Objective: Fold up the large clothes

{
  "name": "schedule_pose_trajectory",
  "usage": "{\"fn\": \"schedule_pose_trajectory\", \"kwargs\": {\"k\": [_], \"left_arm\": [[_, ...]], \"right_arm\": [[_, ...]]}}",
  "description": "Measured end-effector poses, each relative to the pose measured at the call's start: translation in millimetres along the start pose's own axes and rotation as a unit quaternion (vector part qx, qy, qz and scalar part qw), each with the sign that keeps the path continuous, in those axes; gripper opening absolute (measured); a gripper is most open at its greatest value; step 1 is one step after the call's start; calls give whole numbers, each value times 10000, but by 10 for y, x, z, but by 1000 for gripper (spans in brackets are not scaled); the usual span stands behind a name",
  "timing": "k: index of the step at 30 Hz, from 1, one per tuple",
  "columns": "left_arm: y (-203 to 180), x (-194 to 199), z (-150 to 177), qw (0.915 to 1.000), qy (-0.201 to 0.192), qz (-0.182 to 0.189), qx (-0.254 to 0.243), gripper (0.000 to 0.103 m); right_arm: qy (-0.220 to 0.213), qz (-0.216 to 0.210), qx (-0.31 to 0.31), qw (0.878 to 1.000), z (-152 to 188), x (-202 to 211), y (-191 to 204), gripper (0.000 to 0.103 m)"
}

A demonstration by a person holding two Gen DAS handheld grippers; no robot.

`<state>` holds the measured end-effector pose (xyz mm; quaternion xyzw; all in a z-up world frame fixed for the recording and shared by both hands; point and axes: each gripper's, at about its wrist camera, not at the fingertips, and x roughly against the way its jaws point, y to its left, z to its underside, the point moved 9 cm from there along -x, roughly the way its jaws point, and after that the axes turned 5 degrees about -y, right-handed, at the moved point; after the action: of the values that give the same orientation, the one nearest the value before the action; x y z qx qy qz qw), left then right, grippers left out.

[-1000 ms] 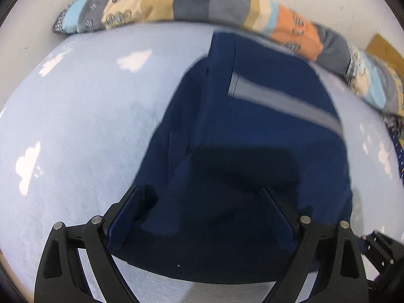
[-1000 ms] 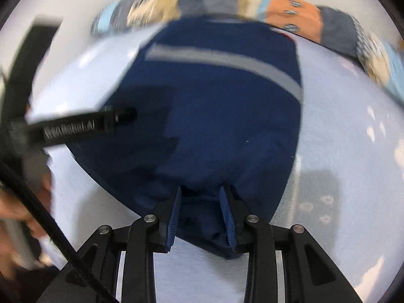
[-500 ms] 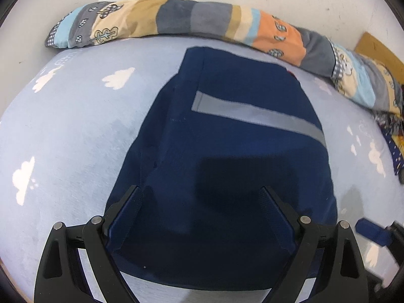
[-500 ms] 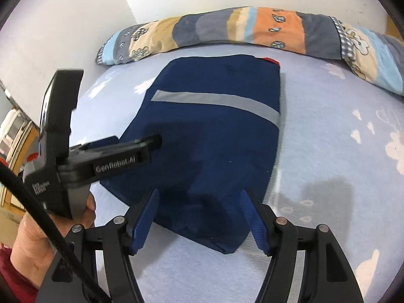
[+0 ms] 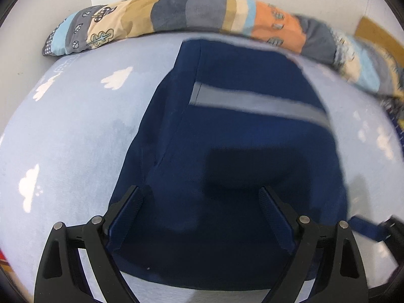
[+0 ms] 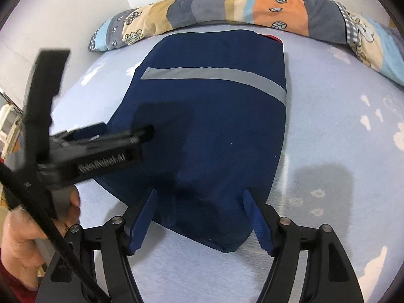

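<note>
A dark blue garment (image 5: 240, 151) with a grey reflective stripe (image 5: 257, 106) lies folded flat on the light blue bed sheet (image 5: 75, 131). It also shows in the right wrist view (image 6: 214, 126). My left gripper (image 5: 199, 214) is open, its fingers held over the garment's near edge, holding nothing. My right gripper (image 6: 202, 217) is open over the garment's near corner, holding nothing. The left gripper's body (image 6: 101, 151) shows at the left of the right wrist view, held by a hand (image 6: 25, 240).
A long patchwork bolster (image 6: 240, 7) lies along the white wall behind the garment. The sheet (image 6: 341, 126) has white cloud prints. A wooden board (image 5: 378, 35) stands at the far right.
The right gripper has opened and let go of the garment's near edge, then pulled back a little. The left gripper stays open and shifted slightly over the garment.
</note>
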<state>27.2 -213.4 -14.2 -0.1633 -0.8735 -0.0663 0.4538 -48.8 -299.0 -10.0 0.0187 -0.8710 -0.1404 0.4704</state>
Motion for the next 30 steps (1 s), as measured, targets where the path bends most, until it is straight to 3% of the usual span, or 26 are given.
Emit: {"fn": "schedule_pose_trajectory", "kwargs": {"k": [6, 10, 14, 16, 18, 22, 24, 27, 30], "left_arm": [[-85, 142, -568, 9986, -502, 136, 25, 92], [-55, -49, -893, 9980, -475, 248, 322, 92], [-19, -493, -1112, 9988, -244, 175, 385, 92], [30, -726, -1118, 9991, -47, -1, 417, 92], [48, -1008, -1025, 9985, 238, 105, 476, 94], [67, -1213, -894, 9987, 305, 18, 406, 100], [59, -1177, -899, 9990, 271, -76, 346, 99], [67, -951, -871, 9990, 209, 63, 402, 95], [86, -632, -706, 9998, 122, 114, 118, 95]], "right_arm": [[-217, -258, -140, 9993, -67, 185, 41, 76], [-203, -323, -122, 9992, -60, 227, 28, 76], [-177, -308, -153, 9993, -54, 235, -47, 76], [-147, -302, -221, 9992, -52, 226, -105, 76], [-130, -300, -272, 9991, -64, 216, -159, 76], [-132, -251, -307, 9991, -94, 203, -233, 76], [-151, -210, -390, 9989, -102, 200, -278, 76], [-242, -195, -442, 9985, -133, 230, -280, 76], [-320, -208, -323, 9987, -191, 211, -211, 76]]}}
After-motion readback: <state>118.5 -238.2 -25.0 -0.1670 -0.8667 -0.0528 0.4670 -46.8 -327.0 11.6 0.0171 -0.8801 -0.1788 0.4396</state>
